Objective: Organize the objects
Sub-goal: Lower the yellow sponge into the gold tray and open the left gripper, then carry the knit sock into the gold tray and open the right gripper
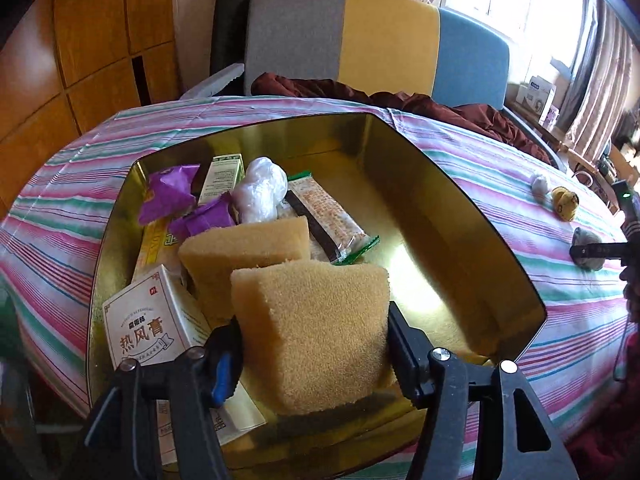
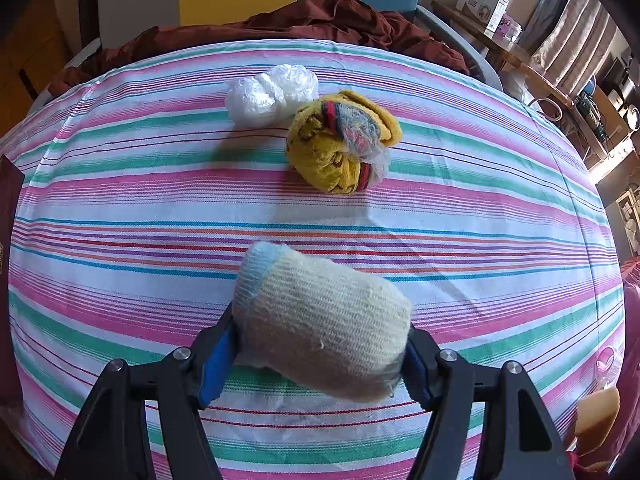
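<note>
My left gripper (image 1: 314,340) is shut on a tan sponge (image 1: 316,328) and holds it over the near end of a gold tin box (image 1: 460,216). The tin holds a second tan sponge (image 1: 244,252), purple packets (image 1: 168,196), a white medicine box (image 1: 148,324), a green-edged snack bar (image 1: 324,216) and a clear plastic bundle (image 1: 262,190). My right gripper (image 2: 320,344) is shut on a rolled cream sock (image 2: 324,320) just above the striped tablecloth (image 2: 120,200). It also shows at the right edge of the left wrist view (image 1: 588,250).
A yellow rolled sock (image 2: 344,144) and a clear plastic bundle (image 2: 272,94) lie on the cloth beyond the right gripper. A maroon cloth (image 2: 320,20) lies on the grey, yellow and blue sofa (image 1: 380,40) behind the table. Another tan sponge (image 2: 596,416) shows at the right edge.
</note>
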